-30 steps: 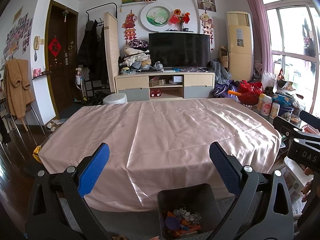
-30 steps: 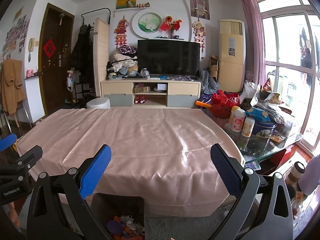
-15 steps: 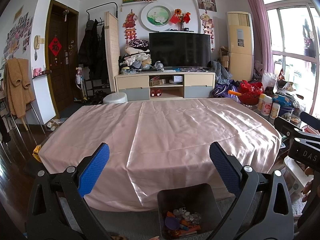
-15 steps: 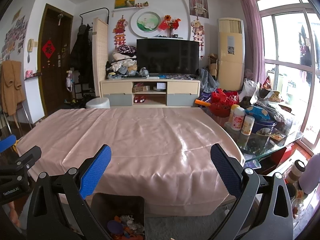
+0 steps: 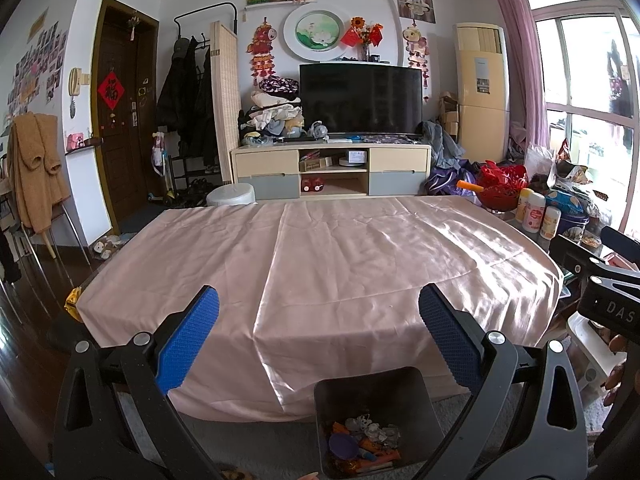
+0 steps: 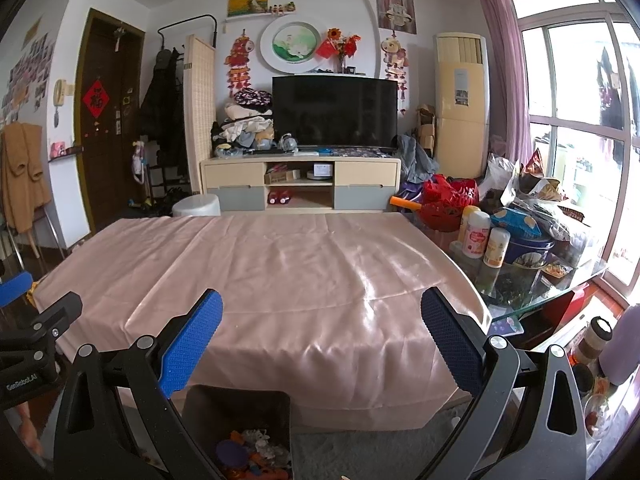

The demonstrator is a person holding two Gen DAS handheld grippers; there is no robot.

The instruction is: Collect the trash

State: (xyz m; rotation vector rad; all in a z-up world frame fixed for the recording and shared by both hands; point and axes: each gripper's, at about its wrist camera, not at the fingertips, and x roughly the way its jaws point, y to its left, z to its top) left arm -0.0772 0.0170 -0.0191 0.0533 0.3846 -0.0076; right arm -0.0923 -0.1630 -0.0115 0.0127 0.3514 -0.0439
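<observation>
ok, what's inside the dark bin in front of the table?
The bin holds mixed trash: orange pieces, a purple round item, crumpled grey-white bits. Whatever lies under that pile is covered.

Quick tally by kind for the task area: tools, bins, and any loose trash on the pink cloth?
Tools: 2, left tool and right tool, both open and empty
Bins: 1, dark bin on the floor, trash inside
Loose trash on the pink cloth: 0 visible
Total: 3
</observation>
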